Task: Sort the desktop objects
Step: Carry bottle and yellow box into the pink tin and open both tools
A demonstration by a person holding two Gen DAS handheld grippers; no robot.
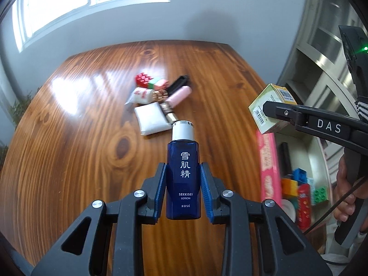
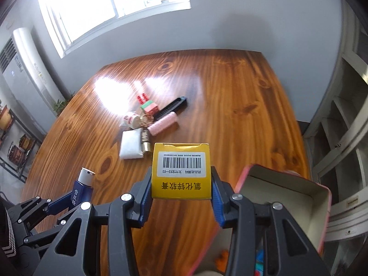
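Note:
My left gripper (image 1: 183,172) is shut on a dark blue lotion bottle (image 1: 183,179) with a silver cap, held upright above the wooden table (image 1: 69,149). It also shows in the right wrist view (image 2: 81,194). My right gripper (image 2: 181,184) is shut on a yellow medicine box (image 2: 181,172) with a barcode label, held above the table's right edge; the left wrist view shows the box (image 1: 271,110) too. A pile lies mid-table: white pouch (image 1: 151,120), pink tube (image 1: 179,96), black comb (image 1: 178,82), red brick (image 1: 143,79).
A pink-walled open box (image 2: 285,197) sits to the right below my right gripper, with toy bricks (image 1: 296,184) and packets in it. White shelves (image 2: 340,126) stand at the right. A grey wall and window are behind the table.

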